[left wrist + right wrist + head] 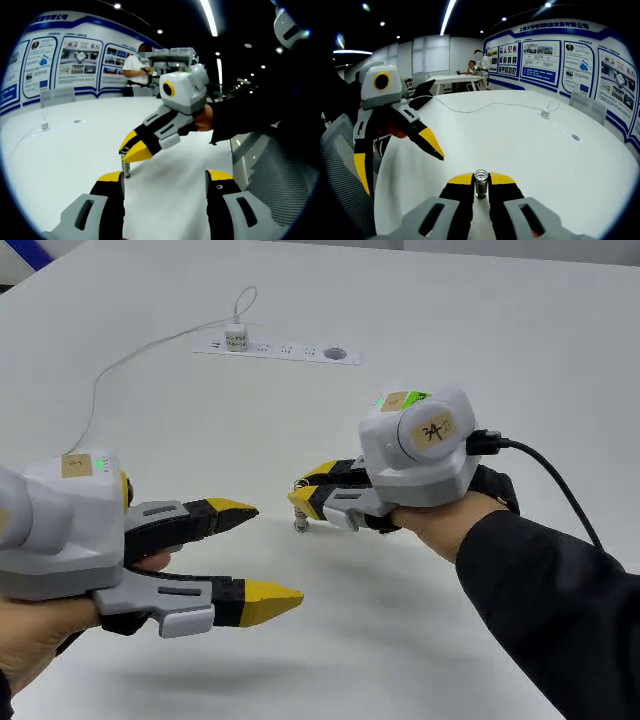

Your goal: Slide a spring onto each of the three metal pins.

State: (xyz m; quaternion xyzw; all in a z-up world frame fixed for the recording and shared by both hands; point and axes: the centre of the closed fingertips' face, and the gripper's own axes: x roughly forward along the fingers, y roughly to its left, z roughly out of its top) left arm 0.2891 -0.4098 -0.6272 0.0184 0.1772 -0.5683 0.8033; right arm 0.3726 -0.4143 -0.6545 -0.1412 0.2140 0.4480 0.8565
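The right hand-held gripper [303, 498] is observed with its jaws closed on a spring [481, 183], which is held upright between the yellow tips. In the head view the spring's lower end is seen down at the surface of the white counter [450, 330]. Whether a pin sits inside the coil cannot be determined. The left hand-held gripper [262, 555] is held above the counter with its jaws spread wide and empty. It is pointed toward the right one and is apart from it. A power strip [290, 349] with a white charger [236, 337] plugged in is noted at the far side of the counter, well apart from the spring.
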